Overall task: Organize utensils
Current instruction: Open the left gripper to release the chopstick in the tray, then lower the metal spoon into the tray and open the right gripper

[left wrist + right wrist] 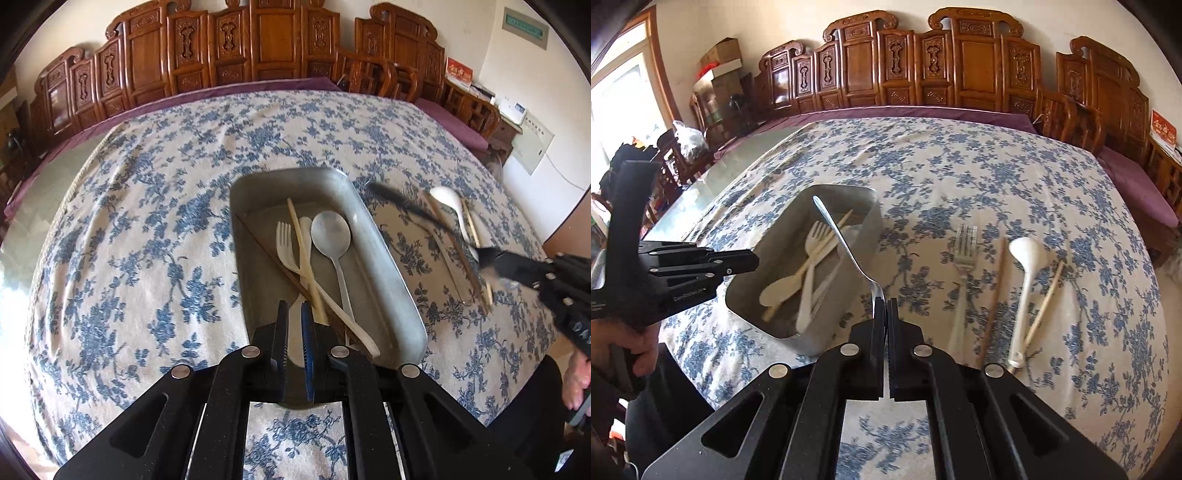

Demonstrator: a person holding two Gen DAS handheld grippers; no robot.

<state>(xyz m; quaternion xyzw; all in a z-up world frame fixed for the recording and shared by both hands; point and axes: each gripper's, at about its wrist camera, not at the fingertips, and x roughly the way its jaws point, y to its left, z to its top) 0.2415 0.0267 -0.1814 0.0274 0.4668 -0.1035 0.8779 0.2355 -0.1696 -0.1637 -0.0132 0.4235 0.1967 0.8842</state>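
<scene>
Hidden or unclear: the near end of the metal tray [384, 258] is covered by the left gripper [294, 332]; in the left wrist view the utensil carried by the right gripper [885, 314] is a dark blur.
Left jaws: a narrow gap between them, pinching nothing, with a white handle seen through the gap in the tray.
Right jaws: pressed together on the head end of a metal utensil [842, 240], whose handle slants up over the tray.
Tray contents: metal spoon [330, 236], white plastic fork [286, 240], pale chopstick [301, 251], dark chopstick, crossed over one another.
On the table: towards its right edge, on the blue-flowered cloth [960, 166], a metal fork [966, 245], a brown chopstick [995, 288], a white ladle-shaped spoon [1027, 266] and a pale chopstick [1045, 302], lying side by side.
Blur: the fork's handle is smeared.
</scene>
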